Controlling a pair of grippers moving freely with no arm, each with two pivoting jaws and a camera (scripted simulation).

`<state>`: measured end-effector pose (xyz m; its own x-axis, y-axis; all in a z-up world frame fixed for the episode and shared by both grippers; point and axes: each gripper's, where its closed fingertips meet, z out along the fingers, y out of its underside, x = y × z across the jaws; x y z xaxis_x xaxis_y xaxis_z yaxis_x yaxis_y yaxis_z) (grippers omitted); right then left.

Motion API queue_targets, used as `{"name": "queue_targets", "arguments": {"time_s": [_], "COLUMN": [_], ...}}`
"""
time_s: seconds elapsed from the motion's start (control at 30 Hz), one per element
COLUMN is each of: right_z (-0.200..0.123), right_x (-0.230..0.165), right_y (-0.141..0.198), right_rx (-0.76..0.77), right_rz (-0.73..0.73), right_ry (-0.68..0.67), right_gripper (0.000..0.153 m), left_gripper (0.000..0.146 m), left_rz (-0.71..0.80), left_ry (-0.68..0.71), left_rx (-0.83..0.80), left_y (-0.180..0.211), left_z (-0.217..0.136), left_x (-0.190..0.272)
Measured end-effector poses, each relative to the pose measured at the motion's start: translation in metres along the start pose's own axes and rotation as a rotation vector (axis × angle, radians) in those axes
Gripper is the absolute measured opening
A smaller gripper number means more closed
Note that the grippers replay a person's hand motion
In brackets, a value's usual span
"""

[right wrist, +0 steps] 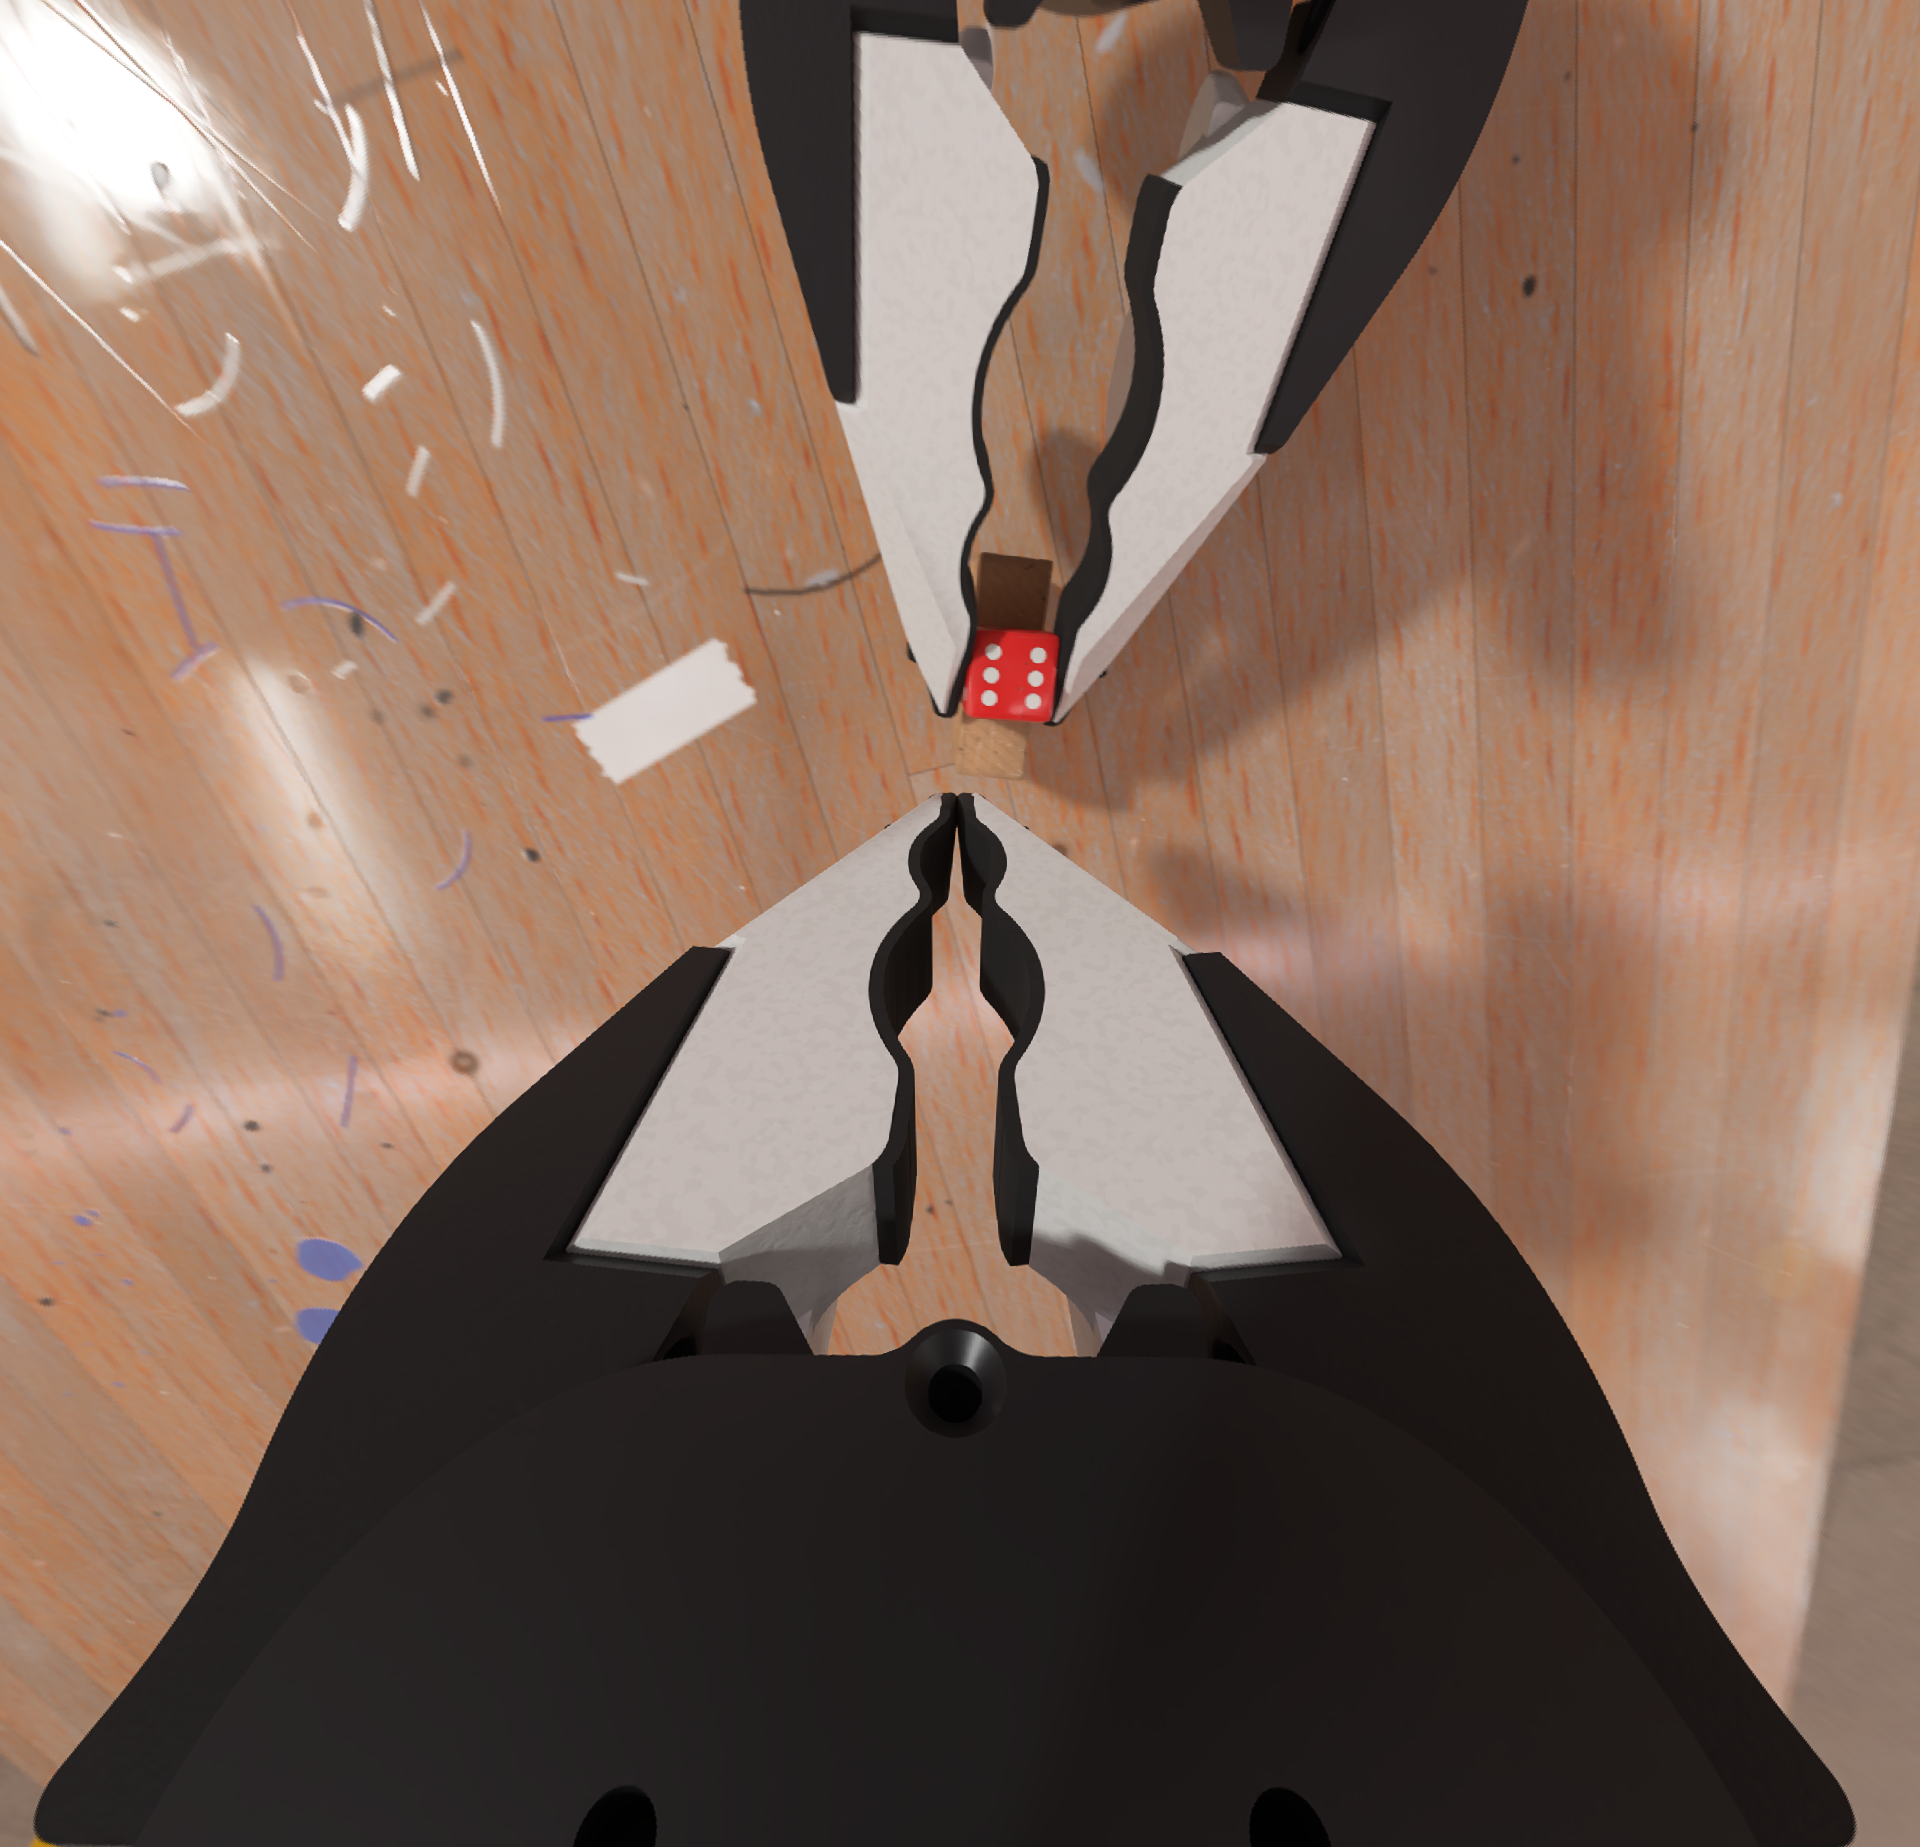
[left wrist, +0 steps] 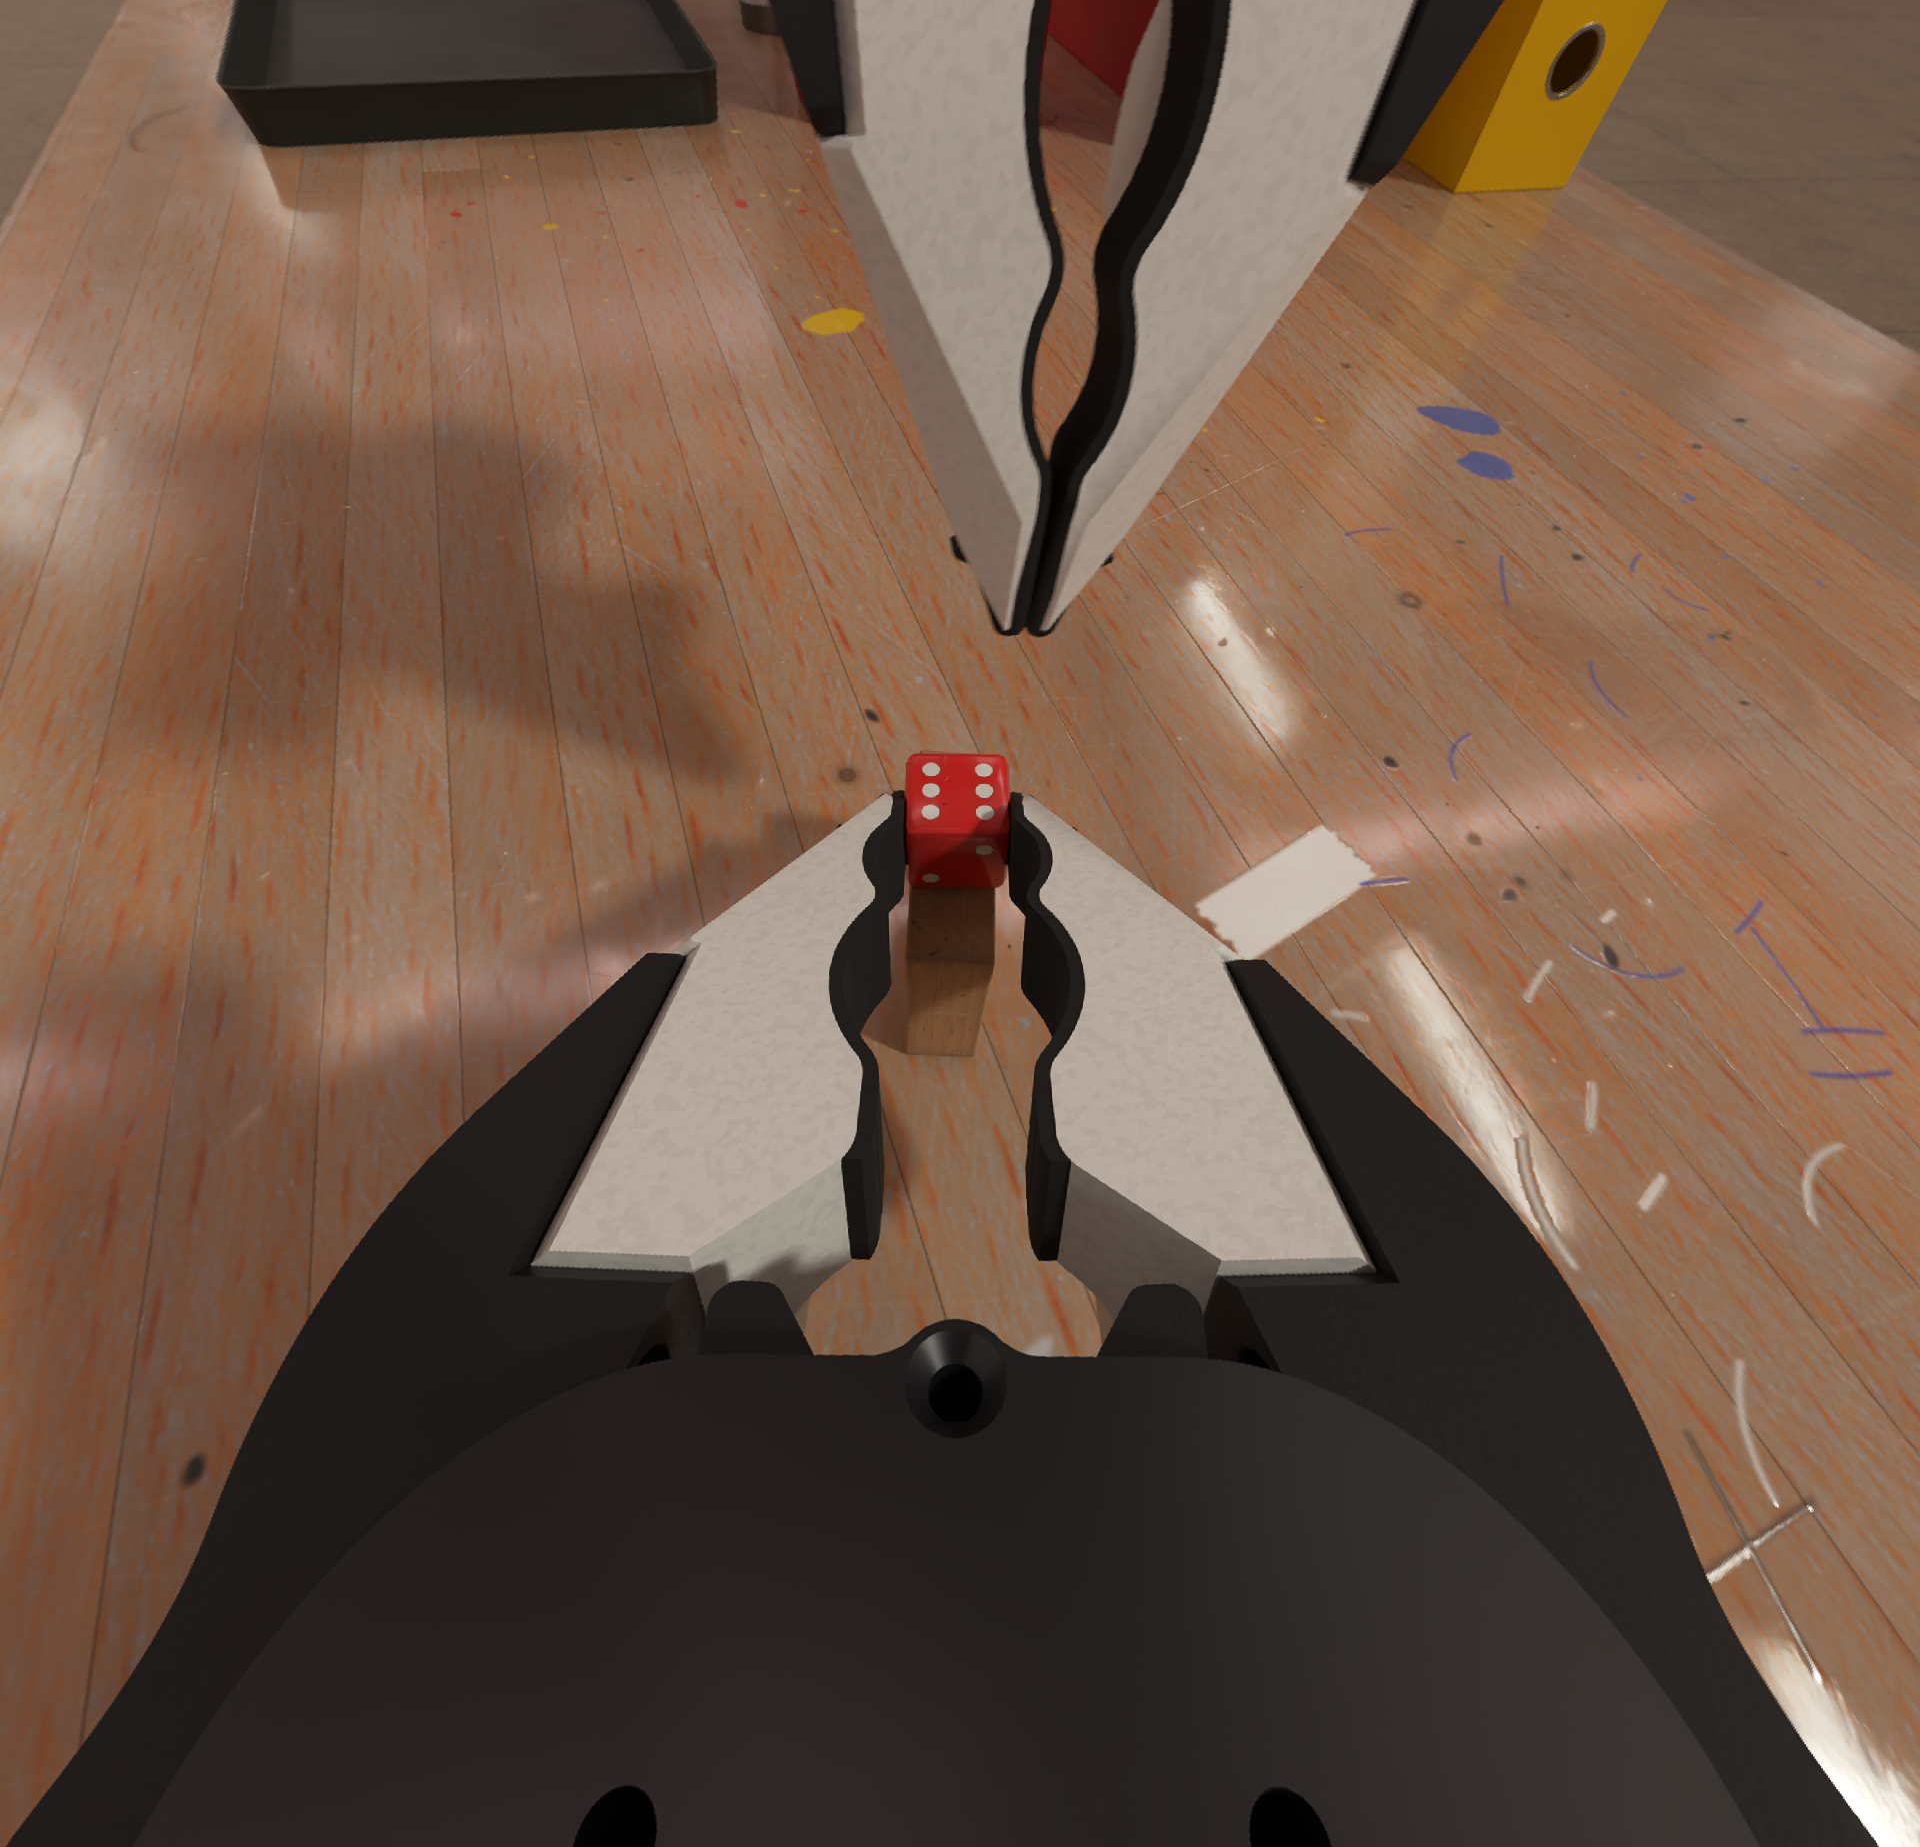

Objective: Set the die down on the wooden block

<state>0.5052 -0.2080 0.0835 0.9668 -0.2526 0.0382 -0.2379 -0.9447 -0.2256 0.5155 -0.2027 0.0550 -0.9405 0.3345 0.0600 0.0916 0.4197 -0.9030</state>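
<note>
My left gripper (left wrist: 956, 810) is shut on a red die (left wrist: 956, 818) with white pips, held at the fingertips. A small wooden block (left wrist: 945, 976) stands on the plank table right beneath the die; I cannot tell if they touch. In the right wrist view the left gripper (right wrist: 1003, 711) comes in from the top with the die (right wrist: 1008, 677) over the block (right wrist: 990, 753). My right gripper (right wrist: 954, 805) is shut and empty, its tips just short of the die. It also shows in the left wrist view (left wrist: 1023, 625), pointing down beyond the die.
A black tray (left wrist: 468, 41) lies at the far left. A yellow block with a round hole (left wrist: 1538, 83) and a red object (left wrist: 1101, 10) stand behind the right gripper. A white tape strip (left wrist: 1283, 888) lies right of the block. The table's edge (right wrist: 1839, 1278) runs at the right.
</note>
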Motion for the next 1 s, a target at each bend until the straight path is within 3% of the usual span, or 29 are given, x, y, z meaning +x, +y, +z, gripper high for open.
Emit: {"name": "queue_targets", "arguments": {"time_s": [0.1, 0.6, 0.73, 0.83, 1.0], "right_z": [-0.007, -0.004, -0.015, -0.026, -0.029], "right_x": [-0.007, -0.022, -0.019, -0.019, -0.024], "right_y": [-0.002, 0.009, 0.006, 0.013, 0.036], "right_rx": [0.056, 0.021, 0.119, 0.191, 0.354], "right_rz": [0.028, -0.025, 0.027, 0.050, 0.078], "right_ry": [-0.031, -0.053, -0.056, -0.036, 0.014], "right_gripper": [0.000, 0.000, 0.000, 0.014, 0.029], "left_gripper": [0.019, 0.019, 0.019, 0.026, 0.027], "left_rz": [0.002, -0.006, -0.015, -0.026, -0.025], "left_ry": [-0.001, -0.001, 0.000, 0.005, -0.024], "left_rx": [-0.004, 0.001, -0.001, -0.004, 0.016], "left_y": [0.000, -0.001, 0.000, 0.001, -0.006], "left_z": [0.001, 0.001, 0.001, 0.001, -0.011], "left_x": [0.000, 0.000, 0.000, 0.000, -0.001]}}
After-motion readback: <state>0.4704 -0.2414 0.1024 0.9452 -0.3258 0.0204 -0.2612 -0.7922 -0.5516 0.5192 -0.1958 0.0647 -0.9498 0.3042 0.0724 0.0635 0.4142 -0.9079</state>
